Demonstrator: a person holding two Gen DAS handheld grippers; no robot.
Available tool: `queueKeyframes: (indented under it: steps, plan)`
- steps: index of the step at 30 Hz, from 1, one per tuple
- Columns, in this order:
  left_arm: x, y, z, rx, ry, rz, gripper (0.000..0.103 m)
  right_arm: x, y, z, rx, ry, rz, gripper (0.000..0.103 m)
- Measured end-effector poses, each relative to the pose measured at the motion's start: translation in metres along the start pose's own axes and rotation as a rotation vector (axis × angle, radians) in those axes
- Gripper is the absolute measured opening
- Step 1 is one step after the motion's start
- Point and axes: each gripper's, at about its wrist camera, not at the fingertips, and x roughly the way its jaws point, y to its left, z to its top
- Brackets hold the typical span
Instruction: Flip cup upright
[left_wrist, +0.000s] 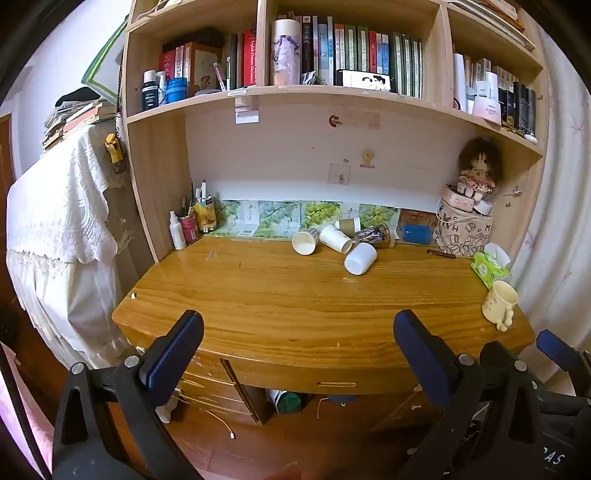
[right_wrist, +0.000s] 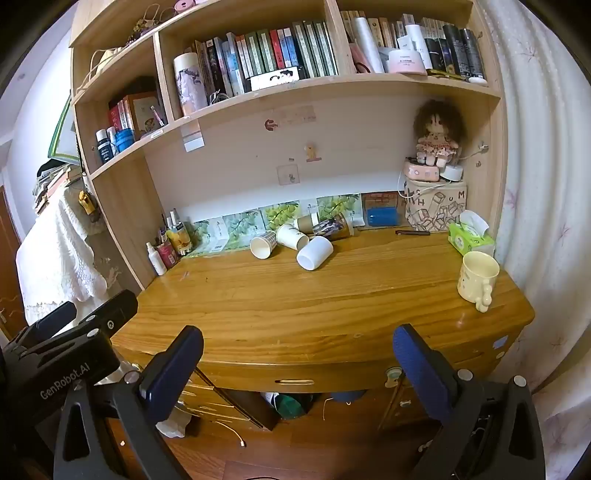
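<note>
Several cups lie on their sides at the back of the wooden desk (left_wrist: 288, 295) (right_wrist: 314, 295): a plain white cup (left_wrist: 360, 258) (right_wrist: 314, 252) nearest, two white paper cups (left_wrist: 306, 240) (left_wrist: 335, 238) (right_wrist: 263, 244) (right_wrist: 291, 236), a brown paper cup (left_wrist: 349, 224) (right_wrist: 307, 222) and a dark printed cup (left_wrist: 373, 235) (right_wrist: 332, 226). A cream mug (left_wrist: 499, 302) (right_wrist: 477, 276) stands upright at the right edge. My left gripper (left_wrist: 298, 332) and right gripper (right_wrist: 298, 345) are open and empty, held before the desk's front edge, far from the cups.
A green tissue box (left_wrist: 490, 268) (right_wrist: 470, 237), patterned storage box with a doll (left_wrist: 466, 232) (right_wrist: 435, 201), blue case (left_wrist: 416, 233) (right_wrist: 382, 216) and a pen (left_wrist: 441, 253) (right_wrist: 412, 232) sit at the right back. Bottles and pens (left_wrist: 188, 223) (right_wrist: 168, 247) stand at left. Bookshelves hang above.
</note>
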Motion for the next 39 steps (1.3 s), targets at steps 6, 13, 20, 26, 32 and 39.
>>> queueKeyframes:
  steps: [6, 13, 20, 26, 32, 39]
  plan:
    - [0.0, 0.0, 0.0, 0.005, -0.004, 0.001, 0.103, 0.001, 0.003, 0.0, -0.002, -0.009, -0.003, 0.103]
    - [0.006, -0.006, 0.007, -0.009, -0.001, -0.004, 0.103, 0.001, 0.01, -0.002, -0.019, 0.003, -0.001, 0.103]
    - [0.005, 0.001, 0.003, -0.031, 0.026, 0.004, 0.103, 0.009, 0.012, -0.001, -0.061, 0.024, 0.008, 0.103]
    - [0.002, -0.008, -0.004, -0.039, 0.06, 0.023, 0.103, 0.005, 0.009, -0.006, -0.088, 0.047, 0.018, 0.103]
    - [-0.002, -0.014, -0.018, -0.059, 0.089, 0.042, 0.103, 0.005, 0.001, -0.014, -0.103, 0.087, 0.041, 0.103]
    - [-0.011, -0.014, -0.029, -0.097, 0.111, 0.079, 0.103, 0.001, -0.002, -0.021, -0.14, 0.121, 0.084, 0.103]
